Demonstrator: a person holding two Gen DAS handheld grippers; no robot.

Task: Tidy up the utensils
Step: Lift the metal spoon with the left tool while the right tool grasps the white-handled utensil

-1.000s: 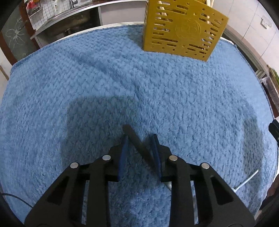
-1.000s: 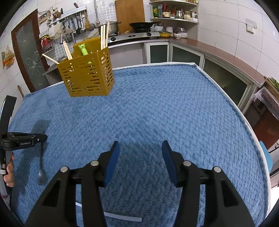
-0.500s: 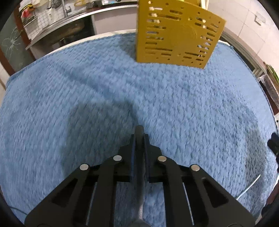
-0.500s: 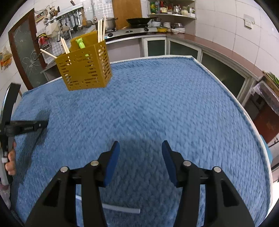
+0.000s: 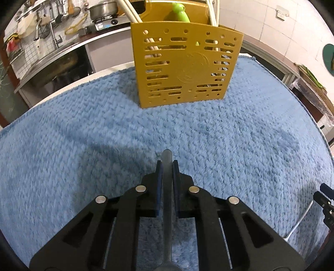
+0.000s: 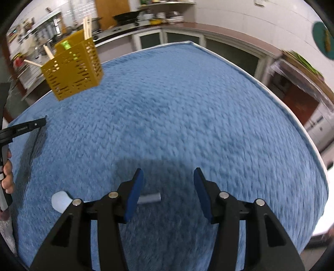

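Two grippers: left gripper point(image 5: 167, 166) clamps thin grey metal utensil handle point(image 5: 167, 187) lower-centre, stiff, likely slippery, grip mid-handle; right gripper point(image 6: 168, 187) gapes wide over white plastic spoon point(image 6: 62, 201) lower-left; yellow perforated holder point(image 5: 185, 62) top-centre.

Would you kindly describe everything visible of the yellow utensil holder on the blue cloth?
The yellow utensil holder is a mustard-coloured box, apparently plastic, its walls pierced with slots and round holes, a faint round emblem on the front. It stands upright on the blue cloth near the far edge. Pale chopsticks and a green utensil handle stick out of the top. Neither claw touches it.
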